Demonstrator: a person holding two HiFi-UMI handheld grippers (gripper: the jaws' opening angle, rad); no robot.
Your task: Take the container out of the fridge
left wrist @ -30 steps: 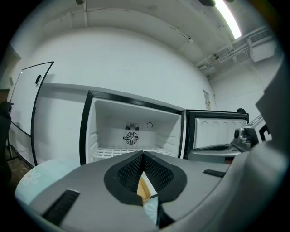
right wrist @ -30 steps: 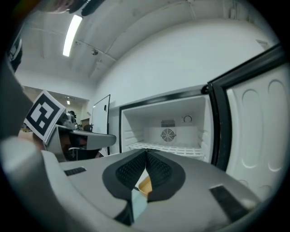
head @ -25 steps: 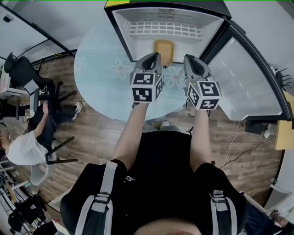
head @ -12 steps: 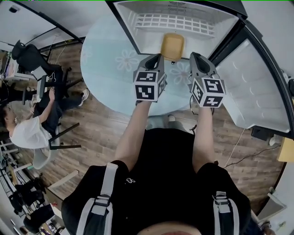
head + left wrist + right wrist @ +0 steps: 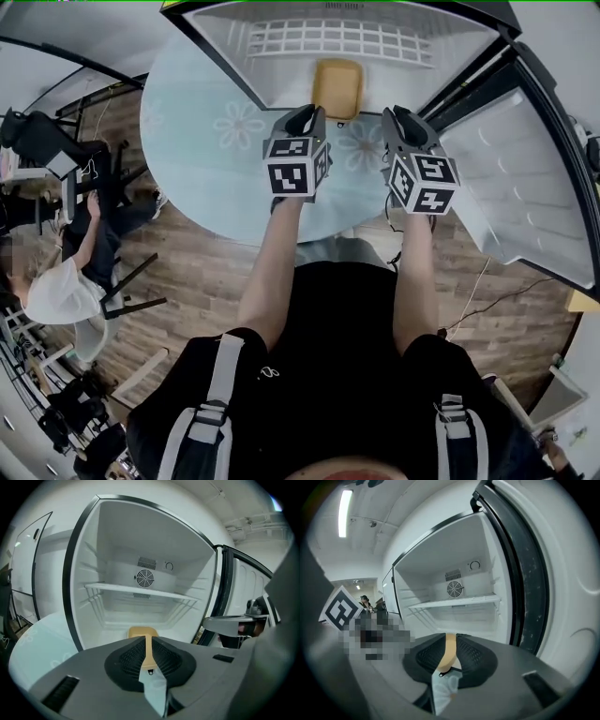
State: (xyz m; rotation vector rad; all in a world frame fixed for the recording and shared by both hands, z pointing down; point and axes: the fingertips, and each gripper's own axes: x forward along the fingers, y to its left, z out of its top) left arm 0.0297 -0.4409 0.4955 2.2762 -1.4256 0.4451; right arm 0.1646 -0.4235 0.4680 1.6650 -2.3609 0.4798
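Note:
A tan container [image 5: 337, 89] with rounded corners lies on the floor of the open fridge [image 5: 281, 66], under its wire shelf [image 5: 328, 39]. My left gripper [image 5: 305, 117] hangs just before the fridge's opening, a little left of the container and apart from it. Its jaws are opening, with nothing between them. In the left gripper view the container [image 5: 142, 632] shows past the gripper [image 5: 147, 639] through the narrow gap. My right gripper [image 5: 401, 120] is level with the left one, on the container's right. It stands open [image 5: 451, 641] and empty, with the container [image 5: 451, 651] seen through its gap.
The fridge door [image 5: 511, 187] is swung wide open on the right, close to my right gripper. The fridge stands on a round pale blue surface with a flower print [image 5: 216, 159]. A person [image 5: 56, 281] sits among office chairs at the far left on the wooden floor.
Both grippers have come slightly nearer the fridge opening, still side by side. The head view has shifted, so the fridge and container now fill more of the frame.

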